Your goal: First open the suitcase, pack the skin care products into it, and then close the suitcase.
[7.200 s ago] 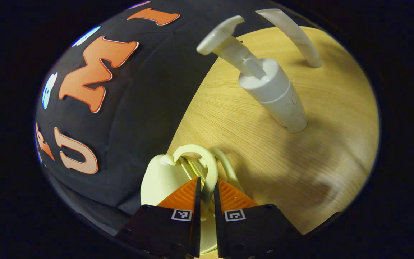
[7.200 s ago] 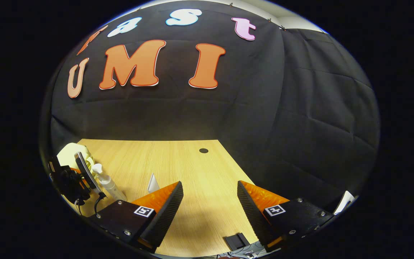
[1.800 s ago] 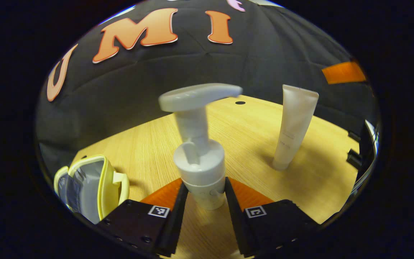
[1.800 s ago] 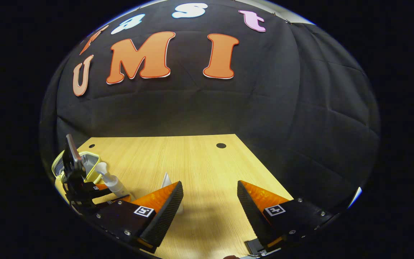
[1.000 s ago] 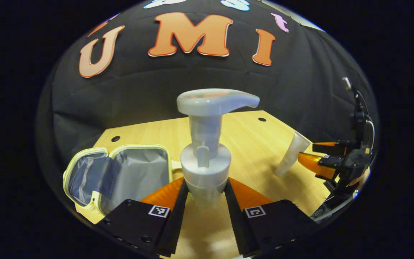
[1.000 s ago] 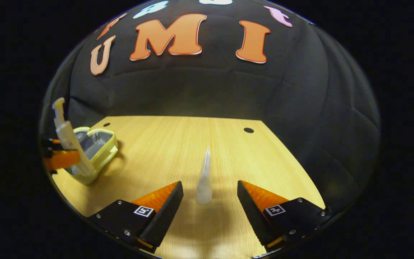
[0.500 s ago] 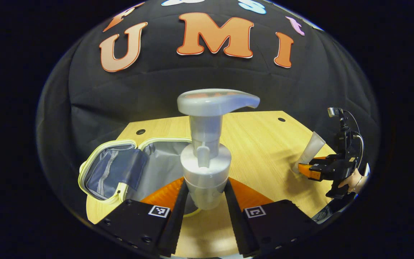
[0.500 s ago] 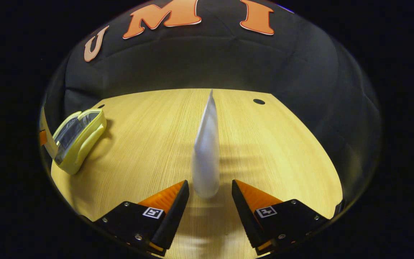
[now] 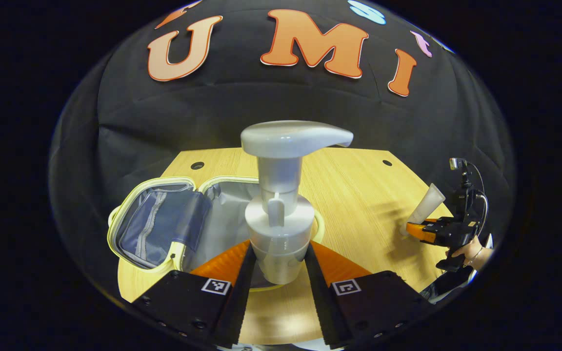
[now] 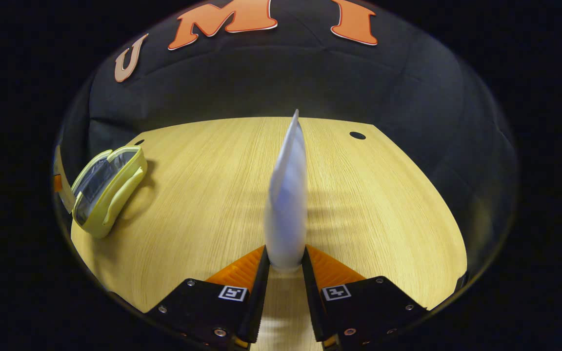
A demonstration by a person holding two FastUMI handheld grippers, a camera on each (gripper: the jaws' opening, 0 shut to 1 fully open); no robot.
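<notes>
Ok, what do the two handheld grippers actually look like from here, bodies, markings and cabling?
Left gripper and right gripper each have two wedge-shaped ribbed fingers on black bolted blocks, every block carrying a small square black-and-white marker. Seen from the left gripper view, the right gripper has a black upright mast with a looping black cable.

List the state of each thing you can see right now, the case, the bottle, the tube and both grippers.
suitcase: open, lying flat on the table.
pump bottle: upright, clamped in the left gripper.
tube: upright, gripped at its base by the right gripper.
</notes>
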